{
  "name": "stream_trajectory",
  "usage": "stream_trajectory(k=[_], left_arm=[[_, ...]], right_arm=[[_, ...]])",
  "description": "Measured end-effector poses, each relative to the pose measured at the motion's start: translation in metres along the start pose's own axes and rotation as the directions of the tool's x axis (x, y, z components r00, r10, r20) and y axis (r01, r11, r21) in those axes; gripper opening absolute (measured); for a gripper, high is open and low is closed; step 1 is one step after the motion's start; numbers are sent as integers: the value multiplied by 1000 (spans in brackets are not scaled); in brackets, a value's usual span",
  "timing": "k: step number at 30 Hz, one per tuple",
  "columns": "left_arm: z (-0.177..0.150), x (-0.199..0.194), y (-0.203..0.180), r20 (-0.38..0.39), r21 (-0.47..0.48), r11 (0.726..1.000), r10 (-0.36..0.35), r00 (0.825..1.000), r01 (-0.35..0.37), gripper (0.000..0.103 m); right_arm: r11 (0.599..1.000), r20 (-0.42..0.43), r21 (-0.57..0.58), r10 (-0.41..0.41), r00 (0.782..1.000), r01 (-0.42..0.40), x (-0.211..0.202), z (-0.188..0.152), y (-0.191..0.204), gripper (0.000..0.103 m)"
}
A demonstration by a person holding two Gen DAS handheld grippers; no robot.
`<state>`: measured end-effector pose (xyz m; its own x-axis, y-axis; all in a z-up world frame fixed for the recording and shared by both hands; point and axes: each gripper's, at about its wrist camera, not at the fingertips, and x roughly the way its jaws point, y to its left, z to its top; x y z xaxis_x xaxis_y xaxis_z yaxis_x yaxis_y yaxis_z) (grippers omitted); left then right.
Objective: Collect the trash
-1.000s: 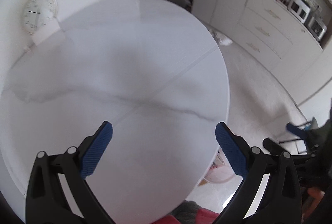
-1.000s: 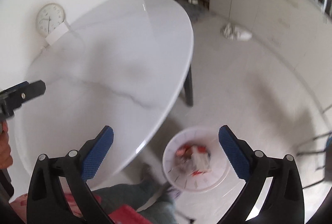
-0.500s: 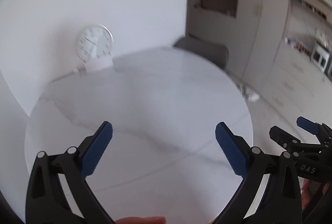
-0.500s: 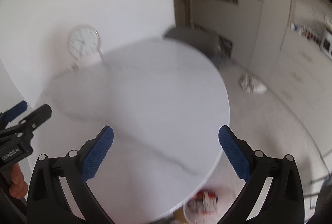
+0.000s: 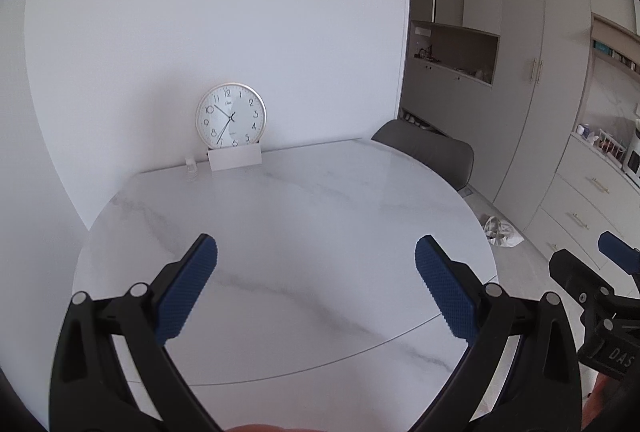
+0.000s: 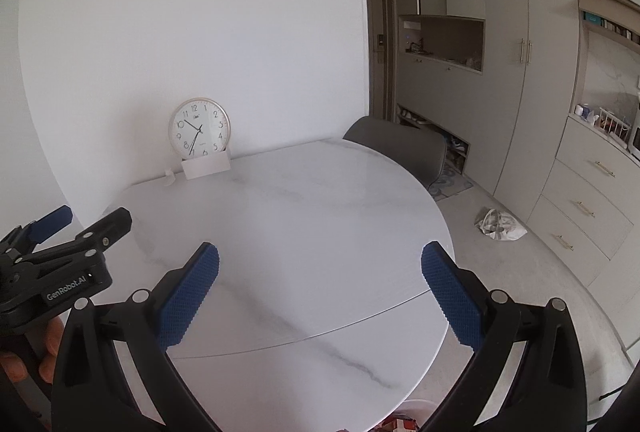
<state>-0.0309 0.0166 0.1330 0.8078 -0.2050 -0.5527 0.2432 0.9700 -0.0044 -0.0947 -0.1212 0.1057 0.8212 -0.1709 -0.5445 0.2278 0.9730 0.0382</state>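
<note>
My left gripper (image 5: 316, 252) stands open above the white marble table (image 5: 304, 216), nothing between its blue pads. My right gripper (image 6: 320, 258) is open too, held level over the same table (image 6: 304, 216) with empty jaws. Each gripper shows at the edge of the other's view: the right gripper (image 5: 596, 272) at the far right, the left gripper (image 6: 68, 228) at the far left with a hand under it. A sliver of the white trash bin (image 6: 404, 422) with red wrappers peeks below the table edge. No trash lies on the tabletop.
A round clock (image 5: 231, 119) leans on the wall behind a white card (image 5: 235, 158). A grey chair (image 5: 428, 152) sits at the far side. A crumpled white bag (image 6: 500, 226) lies on the floor by the drawers (image 6: 588, 208).
Both grippers tilted up from looking down at the table and bin to looking level across the table at the wall. The bin slid out of the right wrist view to its bottom edge.
</note>
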Motion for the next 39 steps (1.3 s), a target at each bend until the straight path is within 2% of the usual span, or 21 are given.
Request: stream_trajectory(k=[39], left_arm=[[-10,13,-4,-46,20,1000,-15,999,16,95]], right_arm=[[1000,-39,-9,-26,999,25,9,5,12,101]])
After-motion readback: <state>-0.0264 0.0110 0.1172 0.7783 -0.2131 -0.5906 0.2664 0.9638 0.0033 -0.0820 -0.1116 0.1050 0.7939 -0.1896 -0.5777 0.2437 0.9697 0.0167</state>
